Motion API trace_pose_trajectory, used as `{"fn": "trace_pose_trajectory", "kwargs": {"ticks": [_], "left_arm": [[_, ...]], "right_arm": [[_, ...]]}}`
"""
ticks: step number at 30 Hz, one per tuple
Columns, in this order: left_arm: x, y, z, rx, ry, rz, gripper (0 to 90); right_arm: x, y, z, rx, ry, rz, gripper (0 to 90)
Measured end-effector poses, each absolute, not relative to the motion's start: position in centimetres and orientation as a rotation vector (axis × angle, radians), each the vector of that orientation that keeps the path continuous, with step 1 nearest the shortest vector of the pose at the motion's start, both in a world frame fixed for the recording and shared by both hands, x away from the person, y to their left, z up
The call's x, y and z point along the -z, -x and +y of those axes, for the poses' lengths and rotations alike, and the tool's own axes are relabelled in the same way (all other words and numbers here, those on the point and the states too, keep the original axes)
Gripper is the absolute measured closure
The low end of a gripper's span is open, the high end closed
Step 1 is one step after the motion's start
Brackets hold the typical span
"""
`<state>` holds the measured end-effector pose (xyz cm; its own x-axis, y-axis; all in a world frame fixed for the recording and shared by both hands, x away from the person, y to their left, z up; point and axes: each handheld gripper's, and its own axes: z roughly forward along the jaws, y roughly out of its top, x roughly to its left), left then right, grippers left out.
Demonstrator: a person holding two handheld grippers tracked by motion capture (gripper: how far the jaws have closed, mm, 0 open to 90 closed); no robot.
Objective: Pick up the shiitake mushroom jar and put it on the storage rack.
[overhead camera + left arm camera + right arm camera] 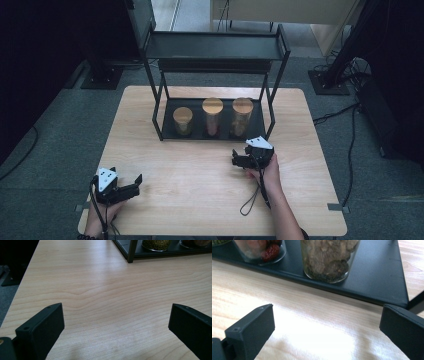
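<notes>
**Three lidded jars on rack shelf; both grippers empty**

Item 1: black metal rack [159, 107], upper centre of the high view, standing on a wooden table [200, 170]. Its lower shelf holds three glass jars with wooden lids, in a row.
- Left jar [183, 121]: shortest; green contents.
- Middle jar [212, 116]: taller; reddish pieces at the bottom.
- Right jar [242, 116]: tall; brown, lumpy contents.

Item 2: right gripper [239, 159], centre right of the high view, just below the rack's front edge. Jaws spread wide, holding nothing. In the right gripper view the right jar [329, 260] sits top centre, near but apart from the jaws.

Item 3: left gripper [131, 185], lower left of the high view, well apart from the rack. Jaws spread wide over bare table, empty.
</notes>
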<state>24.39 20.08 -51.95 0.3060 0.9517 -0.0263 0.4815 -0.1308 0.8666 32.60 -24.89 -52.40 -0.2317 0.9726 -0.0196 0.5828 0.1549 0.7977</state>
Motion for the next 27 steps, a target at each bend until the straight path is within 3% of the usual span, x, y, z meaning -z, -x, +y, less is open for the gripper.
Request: {"fn": "trace_pose_trajectory", "kwargs": {"ticks": [27], "left_arm": [[51.9,-24.4,20.0,-0.727,-1.759,1.295,0.5]], "right_arm": [[52.4,-28.3,-26.8,-0.904,-1.457,1.876,0.0]]}}
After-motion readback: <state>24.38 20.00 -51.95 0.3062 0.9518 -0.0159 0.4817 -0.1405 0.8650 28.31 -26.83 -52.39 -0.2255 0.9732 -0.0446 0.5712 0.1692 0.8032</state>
